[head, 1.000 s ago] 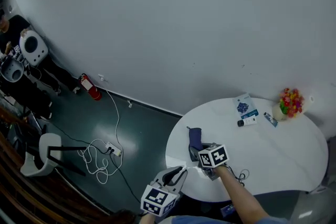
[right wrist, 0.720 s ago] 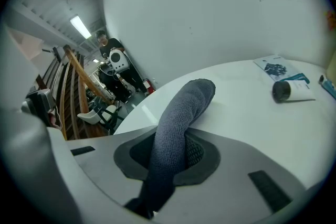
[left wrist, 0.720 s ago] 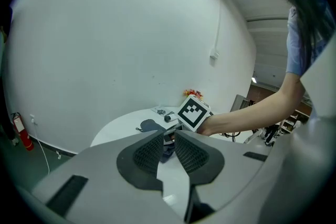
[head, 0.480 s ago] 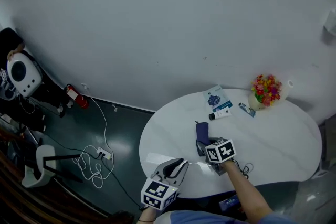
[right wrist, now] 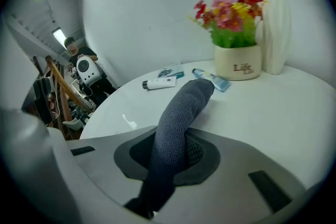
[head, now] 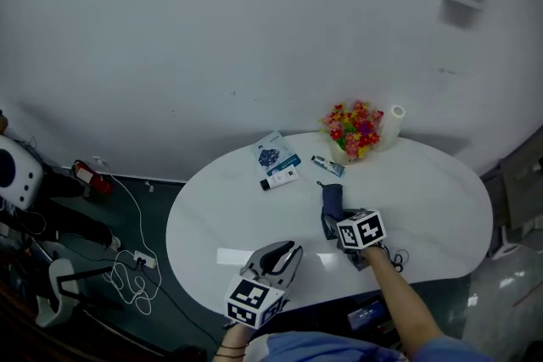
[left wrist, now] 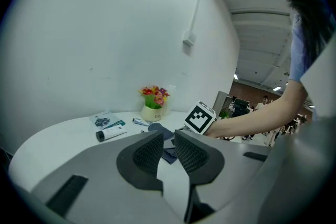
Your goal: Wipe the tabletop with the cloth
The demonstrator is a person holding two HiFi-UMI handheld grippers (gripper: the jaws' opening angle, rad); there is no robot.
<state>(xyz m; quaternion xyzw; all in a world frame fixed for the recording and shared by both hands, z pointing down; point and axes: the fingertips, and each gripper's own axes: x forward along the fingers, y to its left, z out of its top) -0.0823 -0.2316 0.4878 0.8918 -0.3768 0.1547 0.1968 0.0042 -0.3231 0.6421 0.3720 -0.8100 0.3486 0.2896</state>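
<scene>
The right gripper is clamped on the dark blue cloth, which reaches out ahead of its jaws over the white oval tabletop. The left gripper hangs at the table's near edge, to the left of the right gripper, its jaws narrowly apart with nothing between them. Ahead of the right gripper, past the cloth's far end, stands a pot of red and yellow flowers, with 1 white ribbed cylinder just to its right. Ahead and to the left lie a printed leaflet, 1 white tube and, near the cloth's tip, 1 small blue tube.
</scene>
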